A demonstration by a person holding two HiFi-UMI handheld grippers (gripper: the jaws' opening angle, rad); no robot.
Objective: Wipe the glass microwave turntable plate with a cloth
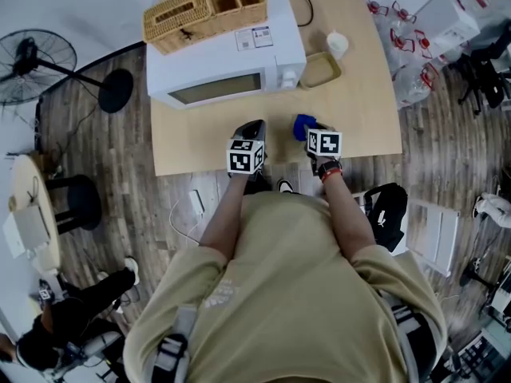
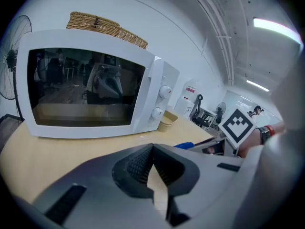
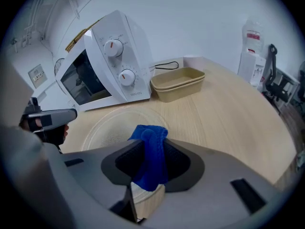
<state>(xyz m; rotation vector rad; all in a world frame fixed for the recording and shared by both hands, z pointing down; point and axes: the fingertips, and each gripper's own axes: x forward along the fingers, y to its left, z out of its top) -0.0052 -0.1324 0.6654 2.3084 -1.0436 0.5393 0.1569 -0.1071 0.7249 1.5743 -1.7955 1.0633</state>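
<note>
Right gripper: the right gripper [image 3: 153, 144] has its jaws clamped on a blue woven cloth [image 3: 151, 163], which is pinched between the two ribbed pads. A bunched tuft sticks out past the jaw tips.

Cloth against plate: the clear round glass turntable plate [image 3: 109, 128] lies flat on the pale wooden table [image 1: 367, 110]. In the right gripper view it spreads from just beyond the jaw tips toward 11 o'clock. The cloth's tuft stands over the plate's near rim. Whether it touches the glass cannot be told.

Plate's place: it sits on the table in front of the white microwave oven [image 1: 231, 54], outside the oven and on the side with the two dials.

Left gripper: the left gripper [image 2: 152, 149] has its jaws brought together at the tips with nothing between them. In the head view it is at 9 o'clock of the right gripper, near the table's front edge. It points at the oven's closed door.

Around: a woven wicker basket [image 1: 204, 10] rests on top of the oven. A shallow beige tray [image 1: 321, 70] stands at 3 o'clock of the oven and at 12 o'clock of the right gripper, with a white cup [image 1: 337, 44] just beyond it.
</note>
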